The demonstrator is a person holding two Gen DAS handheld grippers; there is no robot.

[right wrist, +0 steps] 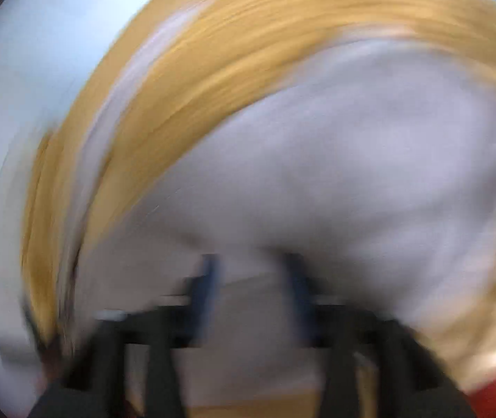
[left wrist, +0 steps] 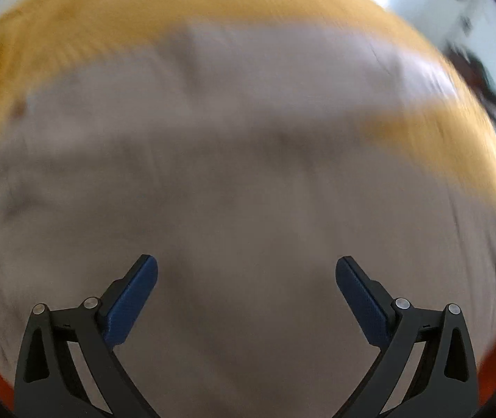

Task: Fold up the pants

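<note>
1. The pants (left wrist: 234,181), a pale grey-beige garment, lay spread over a yellow-tan wooden table (left wrist: 84,35), covering most of what the left wrist camera saw.
2. Bare wood showed as a band beyond the far edge of the cloth and down its right side; a wedge of table (left wrist: 418,122) cut into the fabric from the right.
3. Past the table edge, a white floor or wall (right wrist: 39,69) was visible; dark items at the upper right of the left view were too blurred to name.
4. The left gripper (left wrist: 246,296) hung above the cloth with its blue pads (left wrist: 131,301) spread wide apart and nothing between them.
5. The right gripper (right wrist: 251,296) was heavily smeared by motion; its fingers (right wrist: 206,289) looked drawn in over the cloth's near edge, clenched, but whether fabric was pinched could not be told.
6. No containers appeared in either view.
</note>
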